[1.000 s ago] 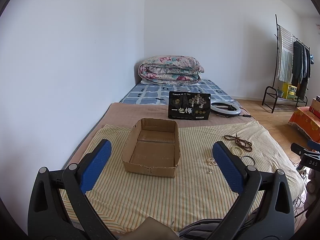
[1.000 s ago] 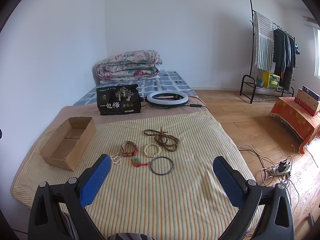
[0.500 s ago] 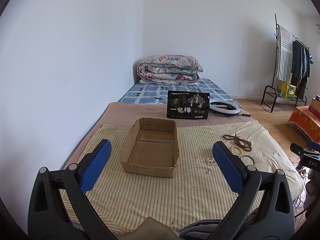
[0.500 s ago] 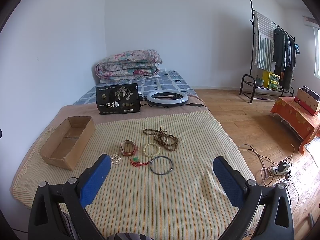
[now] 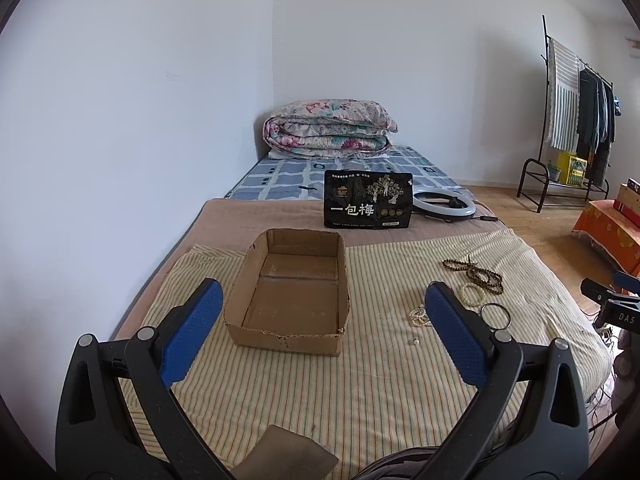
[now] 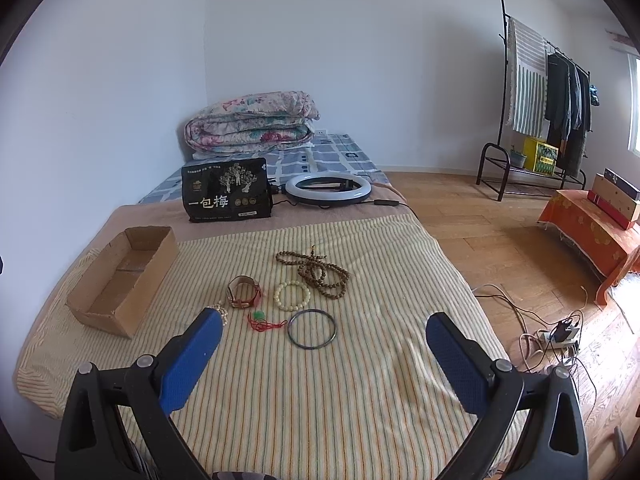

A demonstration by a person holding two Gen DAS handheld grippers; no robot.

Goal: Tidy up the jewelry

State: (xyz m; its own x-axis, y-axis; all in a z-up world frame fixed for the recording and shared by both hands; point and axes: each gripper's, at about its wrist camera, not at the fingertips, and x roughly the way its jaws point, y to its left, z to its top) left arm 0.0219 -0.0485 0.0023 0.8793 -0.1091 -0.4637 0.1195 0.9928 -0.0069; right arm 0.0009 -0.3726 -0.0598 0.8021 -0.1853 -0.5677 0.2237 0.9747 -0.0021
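An empty open cardboard box (image 5: 290, 292) sits on the striped bed cover, straight ahead of my open left gripper (image 5: 320, 312); it also shows at the left in the right wrist view (image 6: 120, 280). Jewelry lies to its right: a brown bead necklace (image 6: 316, 272), a cream bead bracelet (image 6: 292, 296), a dark bangle (image 6: 312, 328), a brown leather band (image 6: 243, 292), a red cord with green pendant (image 6: 262, 320) and a pearl bracelet (image 6: 220, 314). My right gripper (image 6: 324, 344) is open and empty, just short of the bangle.
A black snack bag (image 6: 226, 190) stands behind the box, with a ring light (image 6: 328, 188) beside it and a folded quilt (image 6: 252, 126) at the bed's far end. A wall runs along the left. Cables and a power strip (image 6: 560, 334) lie on the floor right.
Both grippers have crept slightly forward toward the bed; the box and jewelry have not moved. Both stay open.
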